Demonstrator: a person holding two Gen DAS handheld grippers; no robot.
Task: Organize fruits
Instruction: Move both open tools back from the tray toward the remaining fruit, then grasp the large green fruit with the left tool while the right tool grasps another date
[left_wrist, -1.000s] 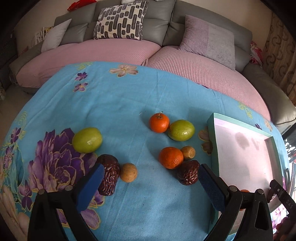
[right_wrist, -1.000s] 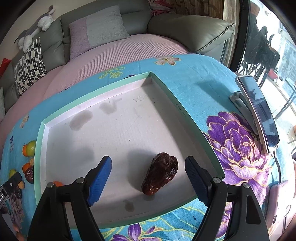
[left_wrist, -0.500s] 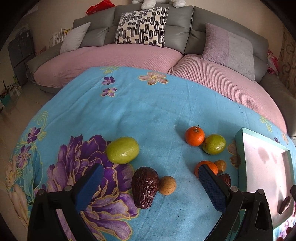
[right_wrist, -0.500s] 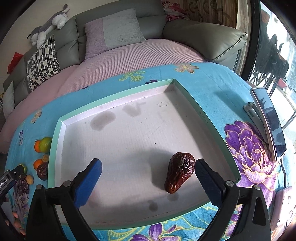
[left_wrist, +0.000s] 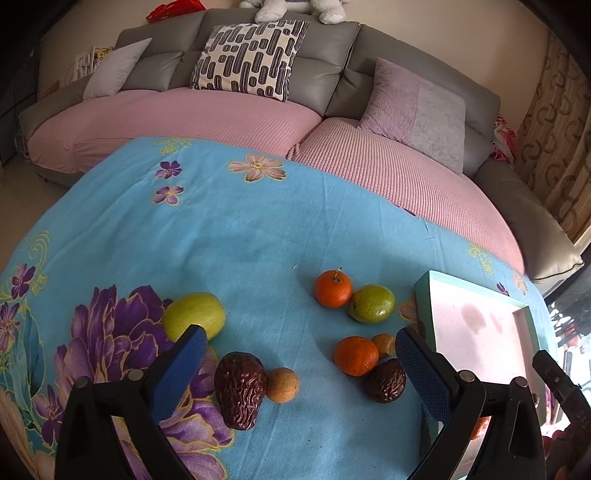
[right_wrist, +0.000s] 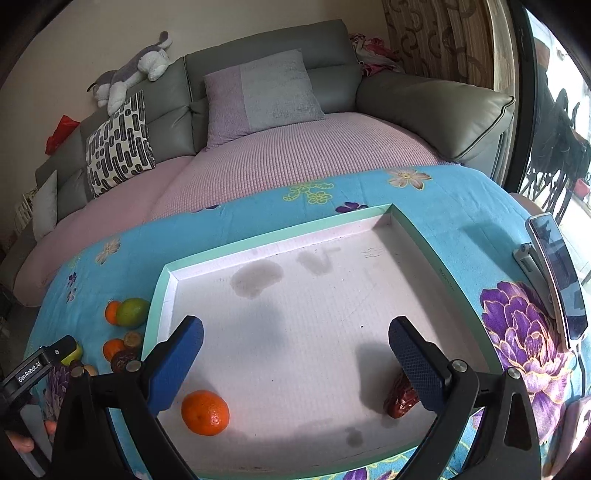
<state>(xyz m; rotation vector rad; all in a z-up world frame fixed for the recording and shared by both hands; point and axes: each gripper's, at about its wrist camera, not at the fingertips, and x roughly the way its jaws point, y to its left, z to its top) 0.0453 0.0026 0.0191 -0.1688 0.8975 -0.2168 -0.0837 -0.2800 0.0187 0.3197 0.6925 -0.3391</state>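
Note:
My left gripper (left_wrist: 299, 363) is open and empty above the blue cloth. Just below it lie a dark date (left_wrist: 240, 395) and a small brown fruit (left_wrist: 282, 384). A green fruit (left_wrist: 194, 316) lies to its left. Two oranges (left_wrist: 333, 288) (left_wrist: 356, 355), a second green fruit (left_wrist: 371, 303), a second date (left_wrist: 386, 380) and a small brown fruit (left_wrist: 384, 343) lie toward the tray (left_wrist: 424, 291). My right gripper (right_wrist: 295, 354) is open and empty over the tray (right_wrist: 162, 288), which holds an orange (right_wrist: 205, 412) and a date (right_wrist: 400, 398).
A phone on a stand (right_wrist: 557, 280) stands right of the tray. A grey and pink sofa (left_wrist: 221, 110) with cushions curves behind the table. The left gripper's body (right_wrist: 33, 369) shows at the left of the right wrist view, beside the loose fruits (right_wrist: 125, 332).
The left gripper has swung left and back, from the fruits beside the tray to the date and brown fruit. The right gripper has pulled back from the date; the tray's orange is now in view.

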